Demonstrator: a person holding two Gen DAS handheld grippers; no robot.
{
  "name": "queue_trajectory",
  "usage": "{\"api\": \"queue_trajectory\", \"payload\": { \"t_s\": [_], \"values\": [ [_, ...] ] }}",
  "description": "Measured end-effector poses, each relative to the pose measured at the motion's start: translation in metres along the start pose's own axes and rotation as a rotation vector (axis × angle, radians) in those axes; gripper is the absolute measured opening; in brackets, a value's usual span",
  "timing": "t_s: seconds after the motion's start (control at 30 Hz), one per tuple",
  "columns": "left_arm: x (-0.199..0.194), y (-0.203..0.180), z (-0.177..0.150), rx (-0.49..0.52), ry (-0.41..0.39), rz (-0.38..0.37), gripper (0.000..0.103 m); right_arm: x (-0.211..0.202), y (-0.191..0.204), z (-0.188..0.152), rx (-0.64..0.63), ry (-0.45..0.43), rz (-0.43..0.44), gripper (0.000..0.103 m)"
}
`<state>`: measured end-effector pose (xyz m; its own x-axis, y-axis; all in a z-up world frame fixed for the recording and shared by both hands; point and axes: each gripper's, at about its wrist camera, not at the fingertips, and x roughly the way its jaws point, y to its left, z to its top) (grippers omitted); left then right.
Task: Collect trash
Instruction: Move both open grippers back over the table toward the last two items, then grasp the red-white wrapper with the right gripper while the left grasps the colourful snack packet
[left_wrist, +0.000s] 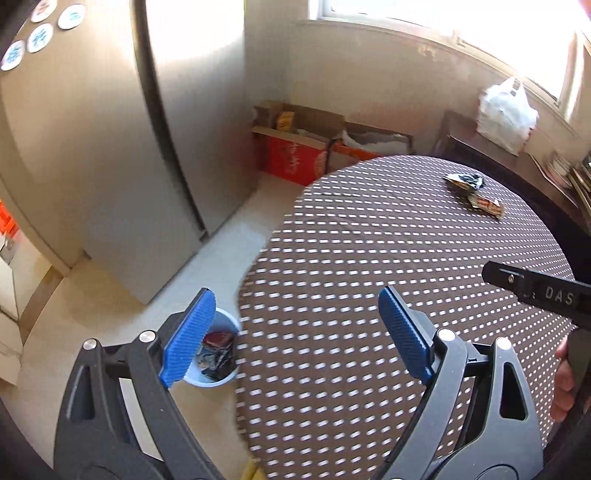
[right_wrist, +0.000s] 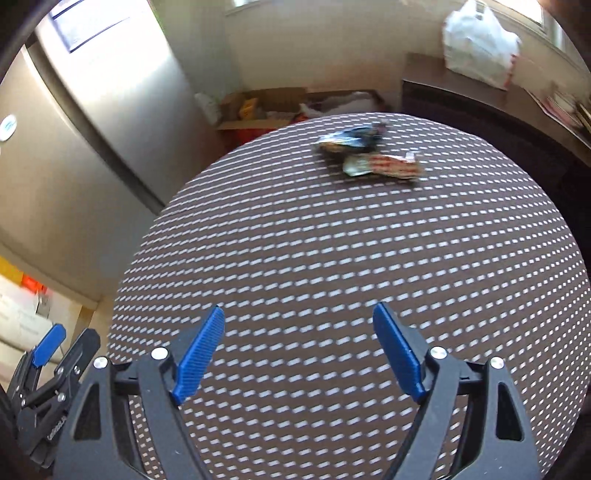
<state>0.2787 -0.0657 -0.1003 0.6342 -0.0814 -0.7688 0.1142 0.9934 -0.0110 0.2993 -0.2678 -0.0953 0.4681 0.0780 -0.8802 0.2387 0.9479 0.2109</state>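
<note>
Two crumpled wrappers lie on the far side of a round brown dotted table (left_wrist: 369, 258): a dark blue one (right_wrist: 351, 140) and a red and white one (right_wrist: 384, 166). They also show in the left wrist view, the dark one (left_wrist: 465, 181) and the red one (left_wrist: 487, 205). A light blue bin (left_wrist: 221, 354) with wrappers in it stands on the floor at the table's left edge. My left gripper (left_wrist: 295, 336) is open and empty, above the table edge and the bin. My right gripper (right_wrist: 299, 350) is open and empty over the near part of the table (right_wrist: 332, 258).
A steel fridge (left_wrist: 110, 147) stands to the left. Cardboard boxes (left_wrist: 295, 147) sit on the floor behind the table. A white plastic bag (left_wrist: 506, 110) rests on a dark sideboard (left_wrist: 480, 144) at the right, under a window.
</note>
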Motion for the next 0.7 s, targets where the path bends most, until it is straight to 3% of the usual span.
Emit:
{"api": "queue_trajectory", "payload": {
  "t_s": [0.4,0.7],
  "values": [
    [0.053,-0.050,0.044,0.046,0.049,-0.106,0.088,0.035,-0.068,0.069,0.105,0.039,-0.104,0.081],
    [0.088,-0.074,0.071,0.103,0.069,-0.105,0.088,0.079,-0.069,0.122,0.101,0.065,-0.118,0.080]
  ]
}}
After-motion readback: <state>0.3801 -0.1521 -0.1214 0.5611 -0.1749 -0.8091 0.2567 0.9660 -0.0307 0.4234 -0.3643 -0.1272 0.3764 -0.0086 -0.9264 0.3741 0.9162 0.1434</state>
